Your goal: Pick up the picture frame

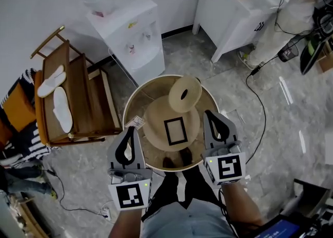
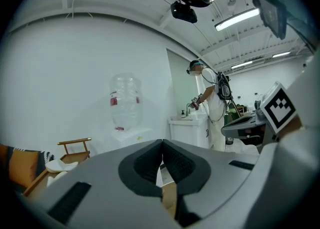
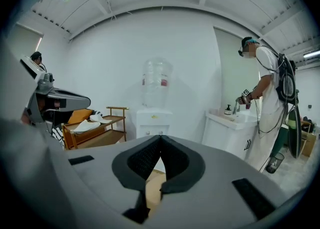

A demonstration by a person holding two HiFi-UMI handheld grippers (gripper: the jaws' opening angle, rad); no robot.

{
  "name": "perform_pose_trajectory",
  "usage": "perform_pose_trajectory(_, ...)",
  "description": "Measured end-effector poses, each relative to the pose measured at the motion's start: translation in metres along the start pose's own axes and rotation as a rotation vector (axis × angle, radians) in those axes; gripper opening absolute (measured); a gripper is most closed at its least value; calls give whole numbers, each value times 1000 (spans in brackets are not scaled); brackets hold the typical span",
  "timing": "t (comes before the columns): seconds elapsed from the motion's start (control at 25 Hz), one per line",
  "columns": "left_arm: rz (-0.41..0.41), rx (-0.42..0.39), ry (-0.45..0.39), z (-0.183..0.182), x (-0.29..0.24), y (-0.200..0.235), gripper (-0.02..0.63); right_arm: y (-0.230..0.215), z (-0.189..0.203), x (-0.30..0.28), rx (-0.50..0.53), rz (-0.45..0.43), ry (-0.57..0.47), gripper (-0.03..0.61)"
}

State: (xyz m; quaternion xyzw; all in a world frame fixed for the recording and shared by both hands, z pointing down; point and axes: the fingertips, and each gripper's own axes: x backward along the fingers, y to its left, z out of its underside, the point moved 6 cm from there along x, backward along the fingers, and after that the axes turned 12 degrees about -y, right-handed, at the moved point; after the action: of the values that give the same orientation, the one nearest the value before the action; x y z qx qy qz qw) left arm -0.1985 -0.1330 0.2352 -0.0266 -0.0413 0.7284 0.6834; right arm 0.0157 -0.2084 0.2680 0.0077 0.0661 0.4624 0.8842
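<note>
A small black picture frame (image 1: 175,131) lies flat on the middle tier of a round wooden stand (image 1: 136,103); a smaller disc with a hole (image 1: 184,94) stands above it. My left gripper (image 1: 132,130) hovers left of the frame, near the stand's rim, with its jaws shut and nothing between them. My right gripper (image 1: 208,113) hovers right of the frame, also shut and empty. In the left gripper view the left gripper (image 2: 161,143) has its pads closed together; in the right gripper view the right gripper (image 3: 161,138) shows the same. The frame shows in neither gripper view.
A white water dispenser (image 1: 136,34) stands behind the stand. A wooden rack (image 1: 78,96) holding white slippers (image 1: 61,108) is at the left. A white sink cabinet (image 1: 234,3) and another person (image 1: 291,8) are at the back right. A black cable (image 1: 258,102) runs across the floor.
</note>
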Motion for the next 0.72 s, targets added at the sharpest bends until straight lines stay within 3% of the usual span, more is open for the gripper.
perform_pose_trajectory(0.72, 24, 39, 289, 153, -36, -23, 15, -1, 171, -45, -102, -51, 226, 14)
